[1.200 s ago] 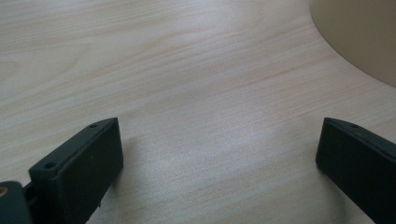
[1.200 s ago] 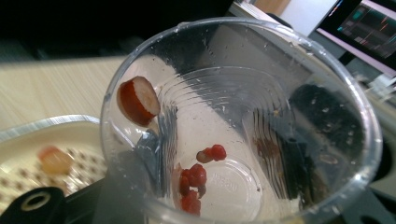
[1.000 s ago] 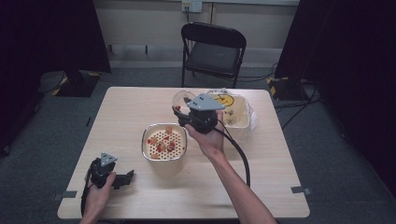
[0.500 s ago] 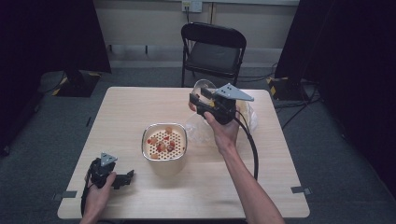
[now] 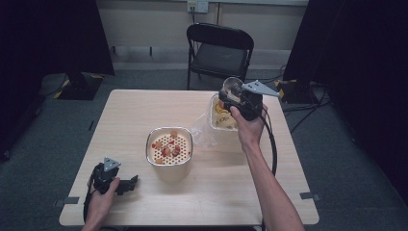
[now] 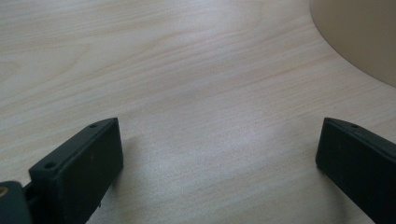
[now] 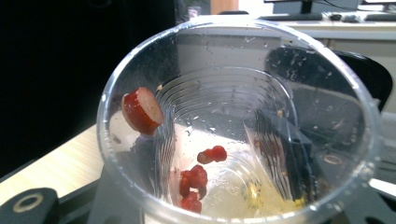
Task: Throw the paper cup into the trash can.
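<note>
Clear cup: we hold it in the right claw, lifted above the far right of the surface, tilted, over the plastic-wrapped tub.
Left claw: nearest us, we rest it low on the wood, jaws spread wide with nothing between them.
Strainer bowl: mid-surface, red fruit pieces lying on its perforated insert.
Right claw grip: its jaws have just been easing apart, yet they pinch the cup wall.
Leftovers: one red slice clings to the cup's side, small bits sit at the bottom.
Doing it well: we judge we should keep the pinch gentle, since thin plastic buckles.
</note>
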A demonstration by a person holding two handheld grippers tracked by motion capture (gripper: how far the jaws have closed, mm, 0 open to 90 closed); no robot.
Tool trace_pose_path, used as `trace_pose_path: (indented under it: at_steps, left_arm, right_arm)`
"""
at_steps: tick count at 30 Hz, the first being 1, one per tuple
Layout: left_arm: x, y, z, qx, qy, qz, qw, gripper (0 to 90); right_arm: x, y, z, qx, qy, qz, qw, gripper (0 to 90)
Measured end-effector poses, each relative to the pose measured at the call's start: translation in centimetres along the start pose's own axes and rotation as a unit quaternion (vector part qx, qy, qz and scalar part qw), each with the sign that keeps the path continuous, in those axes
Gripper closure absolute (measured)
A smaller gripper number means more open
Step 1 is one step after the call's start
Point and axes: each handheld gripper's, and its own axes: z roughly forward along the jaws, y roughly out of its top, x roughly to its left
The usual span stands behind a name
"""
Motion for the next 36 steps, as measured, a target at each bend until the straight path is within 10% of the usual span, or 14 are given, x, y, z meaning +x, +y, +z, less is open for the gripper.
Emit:
trace_pose_path:
  at_steps: [15,36]
  left_arm:
    - [0.0,0.0,0.0,0.000,0.000,0.000,1.0000,0.2]
    - [0.0,0.0,0.0,0.000,0.000,0.000,1.0000,0.2]
  right_arm:
    - [-2.8,-0.6,1.3,0.035,-0.042,0.020,0.9983,19.0]
    - [-2.5,-0.4,0.0,0.050,-0.028,0.010,0.9983,15.6]
